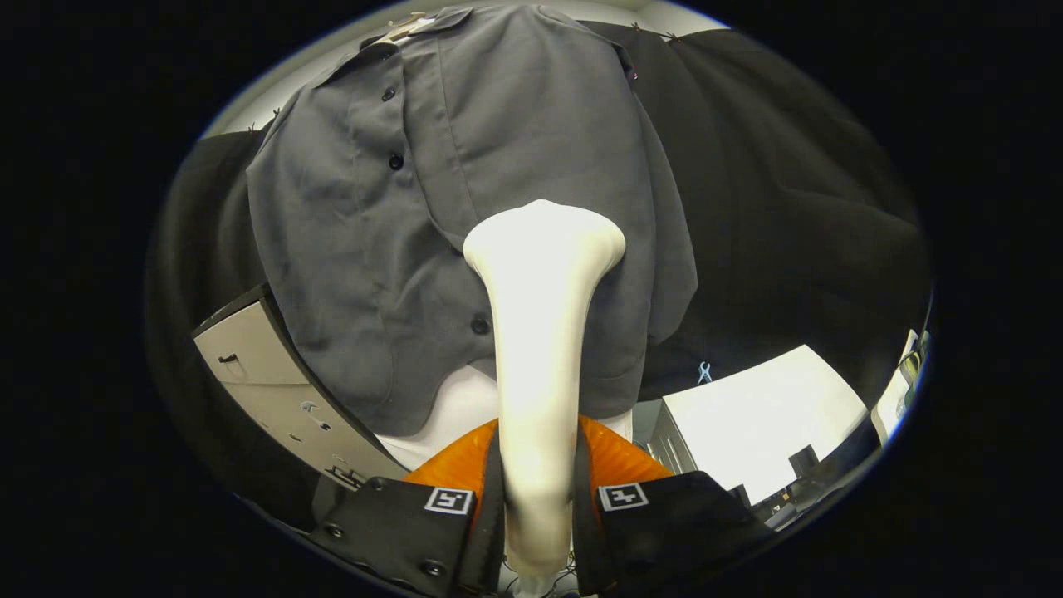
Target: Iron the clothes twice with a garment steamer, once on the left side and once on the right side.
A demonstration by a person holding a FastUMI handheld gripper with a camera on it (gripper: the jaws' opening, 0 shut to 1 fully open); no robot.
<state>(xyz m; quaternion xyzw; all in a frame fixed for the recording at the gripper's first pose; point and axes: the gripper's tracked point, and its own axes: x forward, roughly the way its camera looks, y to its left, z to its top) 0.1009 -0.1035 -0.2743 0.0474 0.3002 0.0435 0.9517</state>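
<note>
The gripper (538, 498) has its jaws closed on the handle of a white garment steamer (538, 332), one finger pressing each side. The steamer rises ahead of the fingers, and its wide head lies against the front of a grey button-up shirt (399, 249) hanging on the black booth wall (789, 208), just beside the button placket. A white tabletop (764, 415) sits lower, off to the side.

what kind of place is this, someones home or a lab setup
Most likely a staged recording booth, not a home: a grey shirt hangs against black cloth, and the gripper has its fingers shut on a white garment steamer.
</note>
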